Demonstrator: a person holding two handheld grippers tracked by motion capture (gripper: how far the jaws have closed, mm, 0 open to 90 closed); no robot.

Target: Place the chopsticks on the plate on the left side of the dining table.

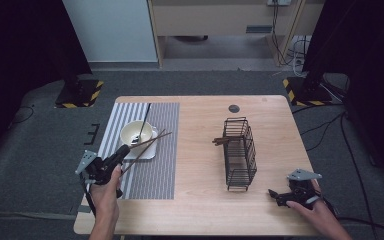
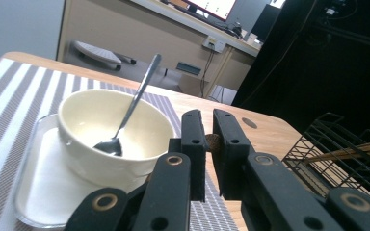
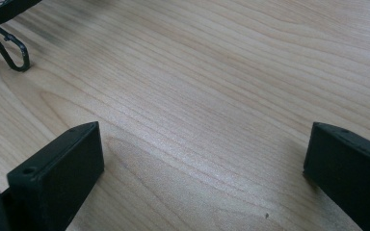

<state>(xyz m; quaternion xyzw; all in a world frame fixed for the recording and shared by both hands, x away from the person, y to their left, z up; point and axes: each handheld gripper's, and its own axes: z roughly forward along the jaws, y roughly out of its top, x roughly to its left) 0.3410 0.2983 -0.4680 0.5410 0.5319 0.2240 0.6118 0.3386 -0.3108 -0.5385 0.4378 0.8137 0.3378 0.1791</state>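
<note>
My left gripper (image 1: pixel 126 151) hovers over the striped placemat (image 1: pixel 160 175), shut on a pair of brown chopsticks (image 1: pixel 152 142) that slant up to the right past the bowl. In the left gripper view a brown chopstick end (image 2: pixel 214 143) is pinched where my left gripper (image 2: pixel 209 139) closes. A cream bowl (image 1: pixel 136 132) (image 2: pixel 106 139) with a metal spoon (image 1: pixel 143 124) (image 2: pixel 132 103) in it stands on a clear square tray (image 1: pixel 149 153) (image 2: pixel 33 192). My right gripper (image 1: pixel 274 195) (image 3: pixel 202 159) rests open on the bare wood at the front right.
A black wire basket (image 1: pixel 240 155) (image 2: pixel 337 144) stands right of centre, with more brown chopsticks (image 1: pixel 222 141) (image 2: pixel 356 150) poking out of its left side. One wire foot of the basket (image 3: pixel 10 48) shows near the right gripper. A dark round cap (image 1: pixel 234 108) sits in the table's far side.
</note>
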